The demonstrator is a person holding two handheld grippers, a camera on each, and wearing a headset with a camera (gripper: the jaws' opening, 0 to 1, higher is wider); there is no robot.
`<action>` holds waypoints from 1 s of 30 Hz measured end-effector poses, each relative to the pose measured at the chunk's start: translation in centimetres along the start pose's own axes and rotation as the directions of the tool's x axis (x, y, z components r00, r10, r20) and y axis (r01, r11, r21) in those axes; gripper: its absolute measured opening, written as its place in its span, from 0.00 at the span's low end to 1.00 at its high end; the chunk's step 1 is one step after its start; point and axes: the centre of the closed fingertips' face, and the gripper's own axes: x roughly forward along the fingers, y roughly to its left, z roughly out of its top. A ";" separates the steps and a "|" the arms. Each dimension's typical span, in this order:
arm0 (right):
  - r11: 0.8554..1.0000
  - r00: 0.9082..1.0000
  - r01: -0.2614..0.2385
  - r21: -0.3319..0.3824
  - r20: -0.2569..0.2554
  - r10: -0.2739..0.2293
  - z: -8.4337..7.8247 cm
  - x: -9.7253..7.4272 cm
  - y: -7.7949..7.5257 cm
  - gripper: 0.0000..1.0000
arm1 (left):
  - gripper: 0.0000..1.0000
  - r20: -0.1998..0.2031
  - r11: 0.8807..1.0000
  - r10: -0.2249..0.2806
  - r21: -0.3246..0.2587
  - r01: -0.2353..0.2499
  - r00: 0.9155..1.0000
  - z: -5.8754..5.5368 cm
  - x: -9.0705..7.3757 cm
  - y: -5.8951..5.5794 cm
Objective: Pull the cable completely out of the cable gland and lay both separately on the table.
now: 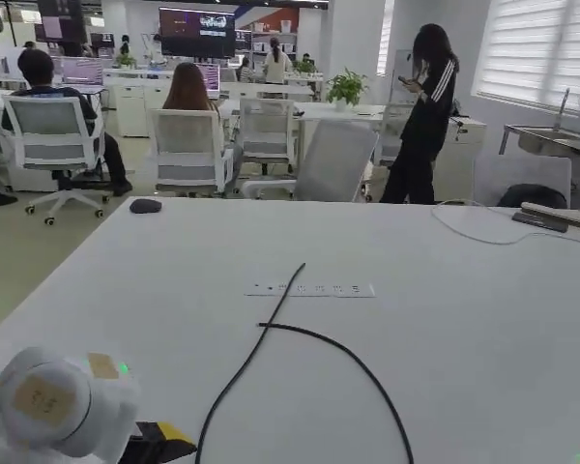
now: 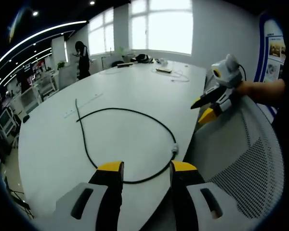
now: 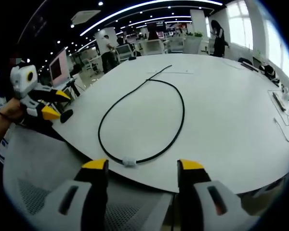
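A long black cable [image 1: 267, 326] lies in a big loop on the white table [image 1: 483, 329]. In the left gripper view the cable [image 2: 130, 109] ends near the table's near edge in a small pale cable gland [image 2: 175, 149], still threaded on it. The right gripper view shows the same gland [image 3: 129, 161] on the cable [image 3: 184, 110]. My left gripper [image 2: 147, 168] is open and empty, short of the table edge. My right gripper [image 3: 142, 166] is open too, just before the gland. The left gripper [image 1: 164, 447] sits at the bottom left of the head view.
A flat white power strip [image 1: 309, 288] lies mid-table, a dark mouse [image 1: 145, 205] at the far left edge, and a few devices [image 1: 551, 217] at the far right. White chairs and a standing person [image 1: 420, 116] are beyond. A mesh chair back [image 2: 241, 163] is below the grippers.
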 end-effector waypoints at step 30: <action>1.000 1.000 0.000 0.020 0.024 -0.001 0.3 0.0 -0.2 0.58 | 0.33 -0.199 0.968 -0.236 0.032 0.247 0.951 -1.5 13.5 -6.1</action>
